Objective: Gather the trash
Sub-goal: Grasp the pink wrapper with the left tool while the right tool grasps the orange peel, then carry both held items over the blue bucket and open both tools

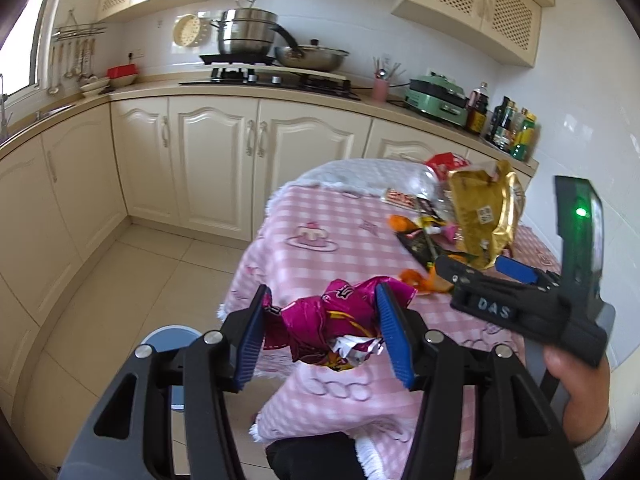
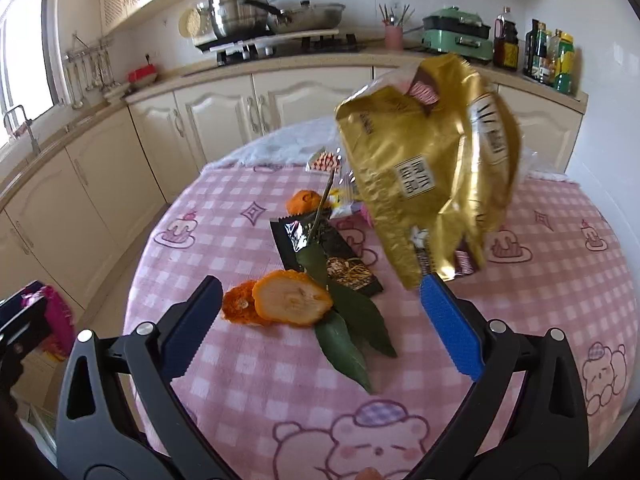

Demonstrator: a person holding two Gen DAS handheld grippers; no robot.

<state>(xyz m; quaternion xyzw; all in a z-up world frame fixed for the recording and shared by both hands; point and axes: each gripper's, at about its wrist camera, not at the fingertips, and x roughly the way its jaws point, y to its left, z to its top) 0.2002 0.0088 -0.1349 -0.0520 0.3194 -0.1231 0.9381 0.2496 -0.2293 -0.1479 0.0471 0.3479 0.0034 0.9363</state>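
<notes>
While the left tool [image 1: 322, 330] hangs off the surface [image 1: 328, 256] edge, clamped on a crumpled magenta wrapper [image 1: 332, 320], the right tool [image 2: 320, 324] hovers low above orange peel [image 2: 288, 300], spread wide; a creased gold bag [image 2: 428, 176] touches its right finger [image 2: 450, 326].

We cannot read the print on the gold bag [image 2: 430, 168], which is blurred. The blue bin [image 1: 173, 344] sits largely hidden behind the left gripper [image 1: 322, 330] off the table's left edge. Bottle labels [image 1: 514, 130] on the counter are too small to tell. The picture's edge cuts off the window [image 1: 24, 48].
</notes>
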